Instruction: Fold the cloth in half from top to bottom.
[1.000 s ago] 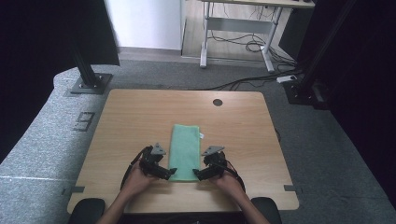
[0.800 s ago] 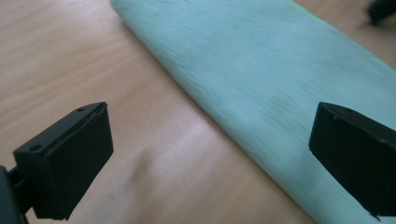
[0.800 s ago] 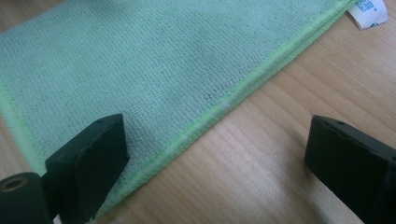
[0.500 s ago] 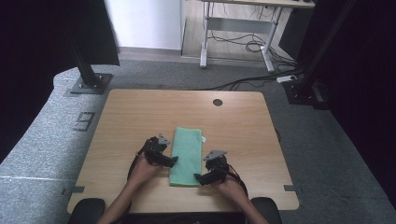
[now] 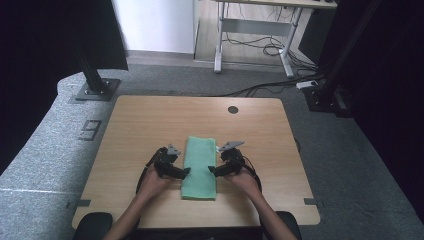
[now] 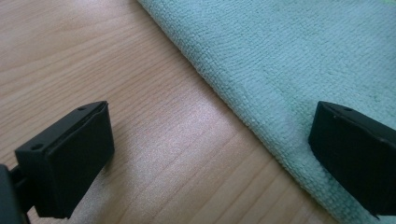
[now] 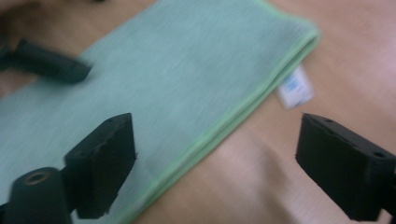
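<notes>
A folded green towel (image 5: pixel 200 167) lies lengthwise on the near middle of the wooden table (image 5: pixel 150 120). My left gripper (image 5: pixel 186 172) sits at its left edge and stands open. In the left gripper view the towel's (image 6: pixel 289 56) edge runs between the jaws of the left gripper (image 6: pixel 210 140), with one jaw over bare wood. My right gripper (image 5: pixel 212 170) is at the towel's right edge, open. Its jaws have just been closing a little. In the right gripper view the right gripper (image 7: pixel 215 154) straddles the towel's (image 7: pixel 163 79) hemmed edge without pressing on it. A white label (image 7: pixel 295 89) sticks out near the corner.
A round cable hole (image 5: pixel 233 109) sits near the table's far edge. Beyond the table are grey carpet, a black post base (image 5: pixel 95 90) at the far left, another desk's legs (image 5: pixel 218 45) and floor cables (image 5: pixel 270 85).
The right gripper has moved from the towel's near right corner up along its right edge. The left gripper first shifted slightly farther along the left edge, then stayed. The towel lies as before.
</notes>
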Demonstrator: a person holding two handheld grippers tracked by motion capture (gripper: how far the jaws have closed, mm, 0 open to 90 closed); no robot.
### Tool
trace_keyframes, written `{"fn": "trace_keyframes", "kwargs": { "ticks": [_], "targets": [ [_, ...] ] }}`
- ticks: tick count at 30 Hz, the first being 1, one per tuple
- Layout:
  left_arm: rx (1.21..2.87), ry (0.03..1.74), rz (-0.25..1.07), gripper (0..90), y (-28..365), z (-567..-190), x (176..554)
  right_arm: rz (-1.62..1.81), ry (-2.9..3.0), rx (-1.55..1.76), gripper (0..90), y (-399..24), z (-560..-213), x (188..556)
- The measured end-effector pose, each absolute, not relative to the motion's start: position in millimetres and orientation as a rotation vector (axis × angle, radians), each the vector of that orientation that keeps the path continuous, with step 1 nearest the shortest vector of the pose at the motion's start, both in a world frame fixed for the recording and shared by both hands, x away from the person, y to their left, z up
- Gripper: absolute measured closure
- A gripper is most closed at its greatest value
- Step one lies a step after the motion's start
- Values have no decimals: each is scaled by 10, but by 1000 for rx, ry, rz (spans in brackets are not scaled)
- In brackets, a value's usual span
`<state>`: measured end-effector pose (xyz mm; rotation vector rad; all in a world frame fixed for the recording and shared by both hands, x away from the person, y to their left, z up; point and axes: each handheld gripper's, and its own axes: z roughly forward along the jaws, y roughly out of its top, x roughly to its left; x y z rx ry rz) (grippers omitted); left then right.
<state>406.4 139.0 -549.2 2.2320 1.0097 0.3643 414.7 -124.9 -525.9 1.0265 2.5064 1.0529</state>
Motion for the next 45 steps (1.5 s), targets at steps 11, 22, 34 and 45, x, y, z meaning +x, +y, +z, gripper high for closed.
{"fn": "trace_keyframes", "kwargs": {
  "ticks": [11,22,34,45],
  "targets": [
    [2231,1012,363,0,1389,-5492,4064,1035,2455,1071,373,-1145,-5126,4719],
    [2230,1013,363,0,1388,-5492,4065,973,2467,1118,490,-1058,-5234,5107],
    [2230,1015,362,0,1386,-5493,4064,962,2492,1104,523,-1078,-5374,5190],
    [2223,1023,365,0,1380,-5495,4059,971,2569,1024,827,-1015,-5338,5137]
  ]
}}
